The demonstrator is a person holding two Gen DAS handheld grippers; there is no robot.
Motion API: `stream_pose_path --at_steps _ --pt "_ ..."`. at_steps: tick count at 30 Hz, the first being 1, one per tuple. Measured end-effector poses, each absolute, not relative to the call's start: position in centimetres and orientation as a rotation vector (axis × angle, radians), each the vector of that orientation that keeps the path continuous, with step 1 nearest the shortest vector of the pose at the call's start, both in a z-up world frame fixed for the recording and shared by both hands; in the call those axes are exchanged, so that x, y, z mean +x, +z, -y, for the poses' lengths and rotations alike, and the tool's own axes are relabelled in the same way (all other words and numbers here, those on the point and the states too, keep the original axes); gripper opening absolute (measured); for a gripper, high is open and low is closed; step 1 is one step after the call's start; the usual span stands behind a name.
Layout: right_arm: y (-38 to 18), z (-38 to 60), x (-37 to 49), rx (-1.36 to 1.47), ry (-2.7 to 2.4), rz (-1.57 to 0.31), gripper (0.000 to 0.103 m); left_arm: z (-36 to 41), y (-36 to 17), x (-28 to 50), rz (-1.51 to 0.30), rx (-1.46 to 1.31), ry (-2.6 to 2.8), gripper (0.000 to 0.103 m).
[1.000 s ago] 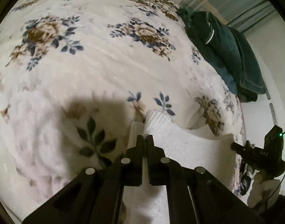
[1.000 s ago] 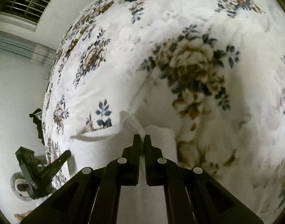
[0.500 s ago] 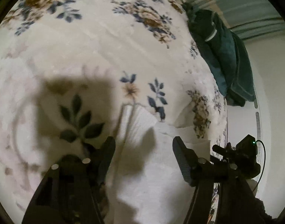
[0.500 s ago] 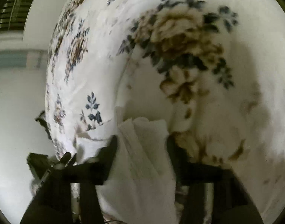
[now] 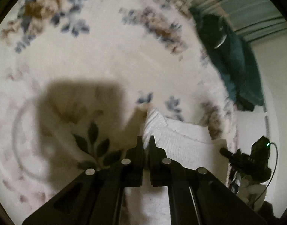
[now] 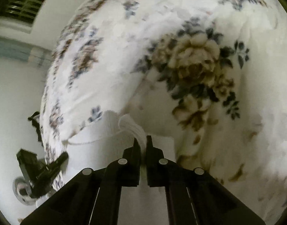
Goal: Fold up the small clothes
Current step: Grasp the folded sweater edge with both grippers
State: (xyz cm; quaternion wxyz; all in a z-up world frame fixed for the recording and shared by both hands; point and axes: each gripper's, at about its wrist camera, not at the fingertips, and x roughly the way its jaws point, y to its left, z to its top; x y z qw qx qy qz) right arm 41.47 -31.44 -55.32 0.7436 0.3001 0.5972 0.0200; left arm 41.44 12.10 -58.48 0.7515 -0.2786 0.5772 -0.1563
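1. We hold the left gripper (image 5: pixel 145 140) low over a white ribbed garment (image 5: pixel 181 142) that lies on a floral blanket (image 5: pixel 106 60). Its jaws are drawn together, and a fold of the white knit sits pinched between the tips.
2. We hold the right gripper (image 6: pixel 142 141) at the other side of the same garment (image 6: pixel 109 131). Its jaws are also closed, with a bunched ribbed edge clamped between them.
3. From the left wrist view, the cloth runs rightward from the pinch toward the blanket's edge, and the right gripper (image 5: pixel 245 159) shows there just beside it.
4. From the right wrist view, the left gripper (image 6: pixel 42 166) appears at lower left, near the garment's far hem.
5. A dark green garment (image 5: pixel 235 60) lies heaped at the far edge of the blanket (image 6: pixel 181 37), well apart from the white piece.
6. Both views are somewhat blurred, so we cannot tell what kind of garment the white knit is.
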Motion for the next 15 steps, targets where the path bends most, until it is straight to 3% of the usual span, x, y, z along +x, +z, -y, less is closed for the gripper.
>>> stream_pose_path --at_steps 7,9,10,11,13,15 --pt "-58.8 30.7 42.7 0.618 0.054 -1.43 0.005 -11.0 -60.3 41.1 -1.356 -0.658 -0.415 0.008" --pt "-58.5 31.0 42.3 0.666 0.093 -1.436 0.012 -11.9 -59.7 40.2 -1.366 -0.724 -0.417 0.021" --pt "-58.5 31.1 42.0 0.679 0.104 -1.448 0.02 -12.3 -59.0 39.5 -1.355 -0.738 -0.423 0.031" --pt "-58.0 31.5 41.4 0.705 0.118 -1.45 0.034 -12.7 -58.4 38.6 -1.339 -0.754 -0.43 0.034" --pt "-57.1 32.3 39.5 0.756 0.13 -1.446 0.048 -13.4 -57.1 36.2 -1.321 -0.772 -0.447 0.039" --pt "-56.5 32.7 37.1 0.81 0.146 -1.464 0.05 -13.1 -56.4 33.5 -1.336 -0.774 -0.477 0.039"
